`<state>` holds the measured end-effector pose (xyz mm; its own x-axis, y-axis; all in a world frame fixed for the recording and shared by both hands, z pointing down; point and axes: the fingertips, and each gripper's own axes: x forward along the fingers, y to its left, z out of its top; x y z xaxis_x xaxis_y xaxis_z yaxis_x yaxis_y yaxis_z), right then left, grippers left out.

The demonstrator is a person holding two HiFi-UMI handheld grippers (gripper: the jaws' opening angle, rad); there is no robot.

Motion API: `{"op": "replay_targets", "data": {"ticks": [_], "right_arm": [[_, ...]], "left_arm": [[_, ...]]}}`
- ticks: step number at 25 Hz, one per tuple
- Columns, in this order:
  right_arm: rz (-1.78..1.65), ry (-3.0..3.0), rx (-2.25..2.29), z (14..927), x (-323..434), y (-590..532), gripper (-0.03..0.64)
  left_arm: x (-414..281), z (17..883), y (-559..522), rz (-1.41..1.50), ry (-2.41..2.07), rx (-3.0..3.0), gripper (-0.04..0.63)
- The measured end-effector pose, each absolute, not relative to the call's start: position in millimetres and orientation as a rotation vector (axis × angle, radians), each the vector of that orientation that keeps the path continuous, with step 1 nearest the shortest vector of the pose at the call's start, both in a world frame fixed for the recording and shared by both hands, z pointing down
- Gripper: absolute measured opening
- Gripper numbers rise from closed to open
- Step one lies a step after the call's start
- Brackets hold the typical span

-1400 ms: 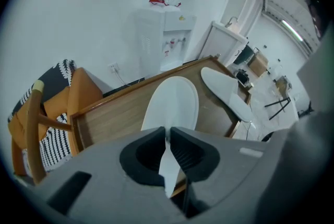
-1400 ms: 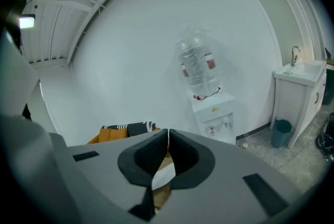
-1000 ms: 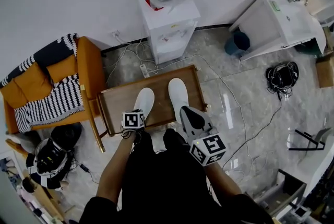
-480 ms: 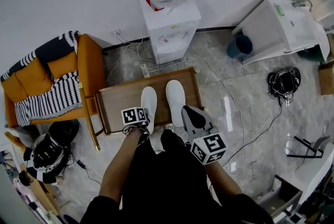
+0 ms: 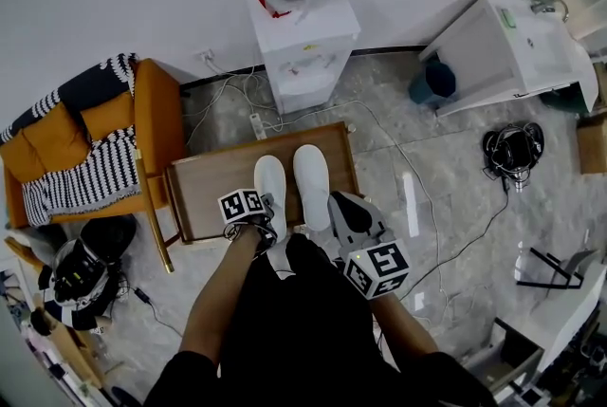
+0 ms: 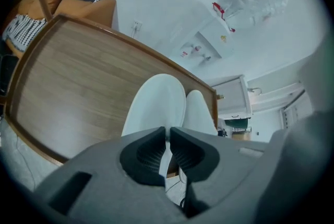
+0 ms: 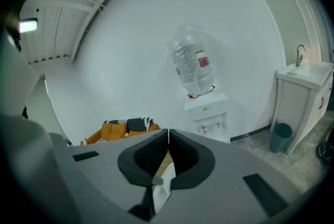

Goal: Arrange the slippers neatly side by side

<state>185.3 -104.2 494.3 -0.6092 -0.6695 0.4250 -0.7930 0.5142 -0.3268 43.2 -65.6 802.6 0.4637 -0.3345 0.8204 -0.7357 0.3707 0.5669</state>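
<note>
Two white slippers lie toes-away on the low wooden table [image 5: 204, 196], parallel and nearly touching. Nearest the person, the left gripper [image 5: 266, 221] has its jaws drawn narrow on the heel rim of the left slipper [image 5: 270, 182], and a white strip shows between them. The right gripper [image 5: 338, 200] sits just beside the heel of the right slipper [image 5: 311, 173], jaws closed together. Whether it touches that slipper I cannot tell. Both heels lie close to the table's raised near rim. Bare wood spreads wide to the left, with narrower margins to the right and past the toes. Farther off stand an orange armchair [image 5: 142, 125] and a water dispenser [image 5: 303, 54] by the wall. A second ago the left slipper lay askew and apart from its mate; now it lies alongside.
</note>
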Motion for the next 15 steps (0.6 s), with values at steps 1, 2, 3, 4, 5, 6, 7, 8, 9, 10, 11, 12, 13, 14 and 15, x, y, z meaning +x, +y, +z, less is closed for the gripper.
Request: {"op": "replay_targets", "data": {"ticks": [1, 2, 3, 4, 5, 6, 7, 8, 9, 10, 11, 12, 13, 14, 15], "right_arm": [[0.732, -2.510, 1.238, 495, 187, -105, 0.018], [0.733, -2.508, 1.237, 496, 188, -105, 0.018], [0.733, -2.507, 1.236, 496, 189, -106, 0.018], [0.733, -2.505, 1.236, 497, 190, -106, 0.018], [0.733, -2.503, 1.237, 497, 192, -106, 0.018], [0.733, -2.500, 1.239, 498, 193, -107, 0.018], [0.732, -2.497, 1.241, 498, 195, -107, 0.018], [0.732, -2.495, 1.243, 499, 196, -107, 0.018], [0.731, -2.493, 1.246, 499, 197, -107, 0.018], [0.732, -2.491, 1.248, 500, 198, -107, 0.018], [0.733, -2.489, 1.251, 500, 198, -108, 0.018], [0.735, -2.488, 1.253, 500, 198, -108, 0.018], [0.736, -2.486, 1.255, 500, 199, -107, 0.018], [0.736, -2.484, 1.258, 500, 199, -107, 0.018], [0.736, -2.482, 1.260, 500, 200, -107, 0.018]], "left_arm": [[46, 804, -67, 0.334, -1.118, 1.218, 0.038], [49, 806, -68, 0.328, -1.115, 1.216, 0.038], [52, 807, -68, 0.323, -1.110, 1.216, 0.038], [55, 809, -69, 0.322, -1.102, 1.220, 0.038], [58, 810, -69, 0.322, -1.094, 1.224, 0.038], [61, 811, -69, 0.324, -1.086, 1.226, 0.038], [64, 813, -69, 0.325, -1.081, 1.225, 0.038], [65, 815, -69, 0.324, -1.079, 1.222, 0.038], [67, 818, -70, 0.319, -1.076, 1.216, 0.038], [68, 819, -70, 0.312, -1.074, 1.210, 0.038], [68, 820, -71, 0.305, -1.071, 1.207, 0.038], [69, 821, -72, 0.301, -1.067, 1.207, 0.038], [70, 822, -72, 0.301, -1.063, 1.209, 0.038], [71, 822, -72, 0.304, -1.062, 1.213, 0.038], [71, 822, -72, 0.307, -1.061, 1.215, 0.038]]}}
